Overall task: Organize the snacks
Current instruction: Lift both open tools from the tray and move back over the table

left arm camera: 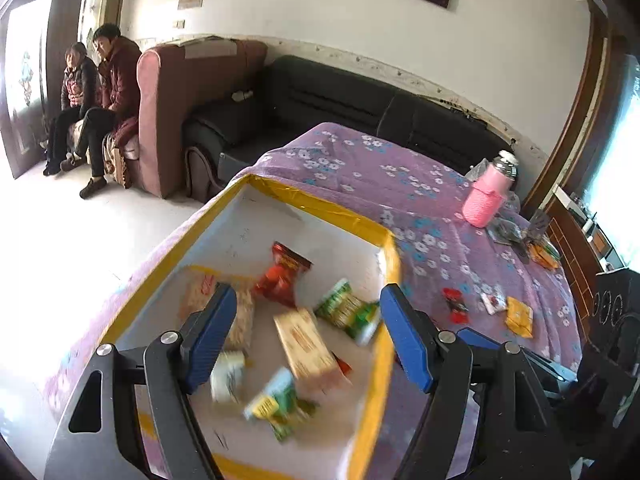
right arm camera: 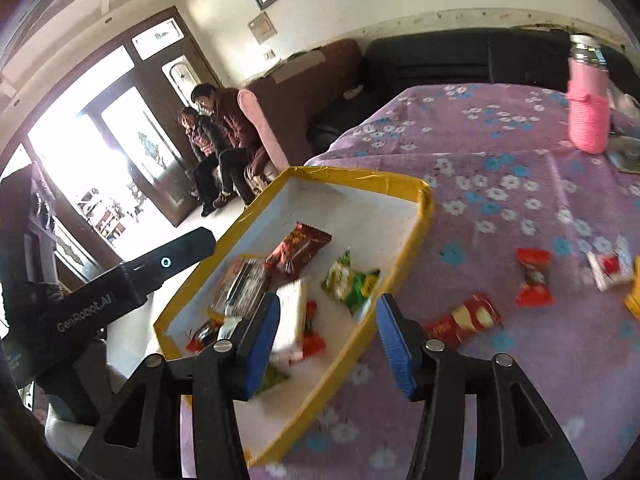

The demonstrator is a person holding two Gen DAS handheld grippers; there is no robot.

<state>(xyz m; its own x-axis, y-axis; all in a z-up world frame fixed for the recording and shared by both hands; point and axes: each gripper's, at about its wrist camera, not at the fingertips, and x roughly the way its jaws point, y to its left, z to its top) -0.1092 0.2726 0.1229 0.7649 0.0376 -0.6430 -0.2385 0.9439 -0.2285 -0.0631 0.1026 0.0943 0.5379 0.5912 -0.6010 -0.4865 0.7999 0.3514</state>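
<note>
Tilting downward over the yellow-rimmed box (left arm camera: 386, 236), both the left hand-held gripper (left arm camera: 308, 334) and right hand-held gripper (right arm camera: 326, 338) gape empty.

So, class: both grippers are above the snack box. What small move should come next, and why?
Probably swing the right gripper, open and empty, toward the red-and-yellow packet lying on the purple cloth just outside the yellow-rimmed box. Several snacks are already inside the box, while this one is the nearest still out.
</note>
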